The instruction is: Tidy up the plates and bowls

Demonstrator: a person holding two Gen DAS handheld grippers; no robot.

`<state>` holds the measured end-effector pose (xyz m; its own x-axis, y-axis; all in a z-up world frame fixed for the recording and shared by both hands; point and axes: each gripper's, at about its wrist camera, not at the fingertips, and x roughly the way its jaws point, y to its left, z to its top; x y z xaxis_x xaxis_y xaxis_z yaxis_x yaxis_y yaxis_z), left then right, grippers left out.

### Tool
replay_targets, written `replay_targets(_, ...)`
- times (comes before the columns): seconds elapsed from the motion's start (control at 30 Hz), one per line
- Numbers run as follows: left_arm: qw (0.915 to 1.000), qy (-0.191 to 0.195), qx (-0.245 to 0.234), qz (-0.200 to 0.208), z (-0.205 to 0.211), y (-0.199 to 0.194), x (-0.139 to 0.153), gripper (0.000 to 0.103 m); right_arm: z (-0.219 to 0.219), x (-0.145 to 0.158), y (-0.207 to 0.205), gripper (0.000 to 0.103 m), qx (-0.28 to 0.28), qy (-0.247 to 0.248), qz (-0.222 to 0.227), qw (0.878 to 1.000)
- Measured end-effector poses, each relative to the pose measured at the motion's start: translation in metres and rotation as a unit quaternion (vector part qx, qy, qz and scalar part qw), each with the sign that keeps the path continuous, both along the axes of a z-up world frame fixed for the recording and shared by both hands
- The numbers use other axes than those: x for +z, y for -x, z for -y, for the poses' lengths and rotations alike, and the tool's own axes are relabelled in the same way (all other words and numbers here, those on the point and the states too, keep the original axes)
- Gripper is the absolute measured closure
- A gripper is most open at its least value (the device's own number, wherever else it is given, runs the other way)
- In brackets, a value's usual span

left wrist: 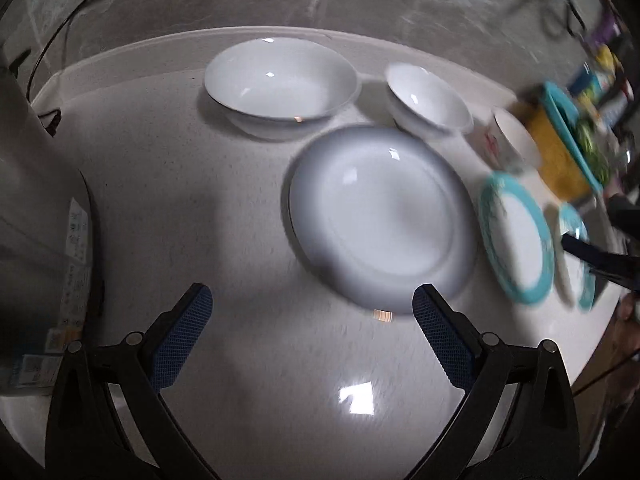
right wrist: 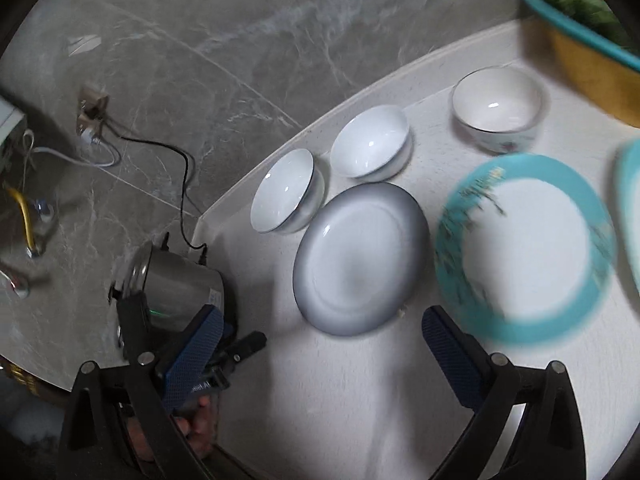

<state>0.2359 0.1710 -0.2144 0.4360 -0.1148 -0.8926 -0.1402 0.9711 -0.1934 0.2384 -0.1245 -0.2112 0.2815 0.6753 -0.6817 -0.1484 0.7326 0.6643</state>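
Steel pot (right wrist: 176,284) beside table (right wrist: 360,400); teal-rimmed planter (right wrist: 592,60).

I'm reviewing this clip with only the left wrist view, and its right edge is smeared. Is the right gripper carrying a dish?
Observer: No. The right gripper is open with nothing between its fingers, above the white tabletop, near the round grey-rimmed white plate.
Operator: What stands at my left edge?
Observer: A stainless steel pot-shaped appliance. A black cable runs from it across the grey marble surface towards a socket.
Operator: Is anything lost in the smear, far right?
Observer: A small white bowl with a flower print stands there, empty.
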Motion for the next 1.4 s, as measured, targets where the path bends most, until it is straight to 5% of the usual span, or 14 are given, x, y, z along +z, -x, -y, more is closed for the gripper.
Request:
replay_targets(0.1,0.9976,0.054,0.037,0.023,-0.013,-0.013,-0.005,0.002,-0.012,-0.015,-0.040,0.000,0.077,-0.042,-0.015,0.996)
replay_targets(0.17,0.9987,0.019,0.037,-0.029,-0.012,-0.034,-0.018,0.002,-0.020,-0.022,-0.050,0.000,0.110,-0.019,-0.024,0.993)
replay_targets(0.27,0.9979,-0.025,0.036,-0.047,-0.010,-0.052,-0.025,0.005,-0.019,-0.036,-0.068,0.004,0.099,-0.009,-0.034,0.995)
replay_targets(0.5,0.9975,0.017,0.013,-0.067,-0.024,-0.087,-0.048,0.006,-0.019,-0.062,-0.097,0.017,0.095,0.001,-0.051,0.994)
replay_targets(0.63,0.9959,0.020,-0.022,-0.085,-0.018,-0.100,-0.063,0.048,-0.025,-0.072,-0.106,0.048,0.105,-0.004,-0.057,0.993)
replay_targets(0.67,0.9949,0.027,-0.025,-0.094,-0.017,-0.105,-0.070,0.051,-0.027,-0.075,-0.108,0.050,0.107,0.003,-0.060,0.992)
replay_targets(1.03,0.9925,0.056,-0.040,-0.100,-0.010,-0.110,-0.088,0.052,-0.030,-0.093,-0.123,0.050,0.107,0.060,-0.071,0.990)
replay_targets(1.23,0.9915,0.059,-0.045,-0.107,-0.008,-0.106,-0.088,0.073,-0.043,-0.098,-0.125,0.052,0.125,0.070,-0.073,0.987)
replay_targets(1.4,0.9908,0.063,-0.045,-0.111,-0.018,-0.101,-0.083,0.074,-0.054,-0.099,-0.128,0.053,0.141,0.086,-0.071,0.984)
